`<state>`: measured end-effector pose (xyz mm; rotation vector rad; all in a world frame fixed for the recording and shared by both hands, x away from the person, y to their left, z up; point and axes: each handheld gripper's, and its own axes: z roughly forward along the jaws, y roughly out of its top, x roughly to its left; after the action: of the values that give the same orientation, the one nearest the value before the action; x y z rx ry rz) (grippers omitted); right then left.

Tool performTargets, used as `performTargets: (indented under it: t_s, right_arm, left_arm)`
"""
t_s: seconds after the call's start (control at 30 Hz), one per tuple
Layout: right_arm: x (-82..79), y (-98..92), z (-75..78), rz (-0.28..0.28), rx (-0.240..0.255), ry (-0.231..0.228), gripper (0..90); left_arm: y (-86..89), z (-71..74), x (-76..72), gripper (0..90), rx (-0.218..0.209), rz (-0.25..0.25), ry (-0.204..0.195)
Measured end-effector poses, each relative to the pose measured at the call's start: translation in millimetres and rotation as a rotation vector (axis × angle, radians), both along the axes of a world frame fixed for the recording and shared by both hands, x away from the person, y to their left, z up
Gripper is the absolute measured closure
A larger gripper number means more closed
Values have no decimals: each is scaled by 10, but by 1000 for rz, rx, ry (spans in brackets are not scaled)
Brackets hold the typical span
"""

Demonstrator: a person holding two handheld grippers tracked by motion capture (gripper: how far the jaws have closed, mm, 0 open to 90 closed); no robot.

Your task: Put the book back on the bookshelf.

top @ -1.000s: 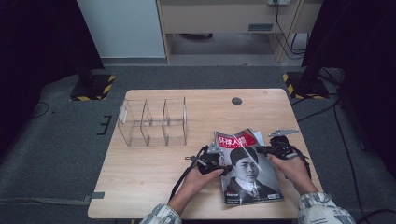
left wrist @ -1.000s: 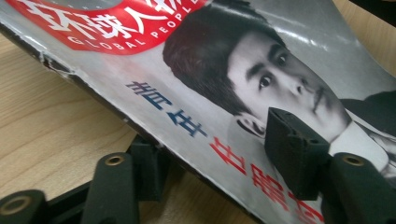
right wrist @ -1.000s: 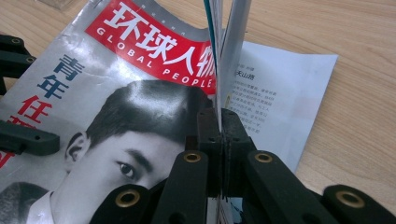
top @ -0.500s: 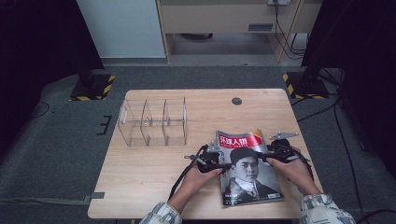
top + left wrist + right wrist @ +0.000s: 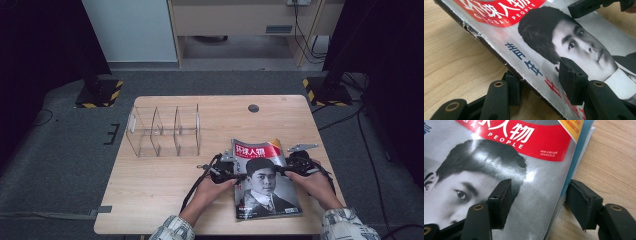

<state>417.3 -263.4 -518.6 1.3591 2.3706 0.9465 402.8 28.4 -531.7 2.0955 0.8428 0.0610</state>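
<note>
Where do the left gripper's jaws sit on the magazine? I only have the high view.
Observer: The left gripper straddles the magazine at its spine edge, one jaw under it and one over the cover. The jaws have just been closing and are not pressing yet.
Operator: And the right gripper?
Observer: The right gripper is open and has just been closing. One jaw is over the cover, the other over the table, apart from the page edge.
Operator: Any damage?
Observer: The spine is frayed, with a small tear near the red title.

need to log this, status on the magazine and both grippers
Left gripper and right gripper straddle opposite edges of the magazine, fingers just closing, not clamped. Magazine flat on table. Clear organizer stands apart, nothing blocking.
</note>
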Motion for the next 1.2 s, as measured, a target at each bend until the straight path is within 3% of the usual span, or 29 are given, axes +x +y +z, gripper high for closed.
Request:
performTargets:
  t_s: [0.3,0.8,1.03,1.2]
  right_arm:
    - [-25,6,-1,20,-4,0,498]
    - [-54,112,-5,83,3,-4,544]
    - [-76,146,19,95,0,-7,647]
    - [-96,189,10,113,-2,-14,656]
  left_arm:
    - [55,8,39,554,2,17,8]
    - [141,32,94,552,14,27,18]
    - [237,36,122,596,0,42,26]
    - [299,48,129,622,-7,46,36]
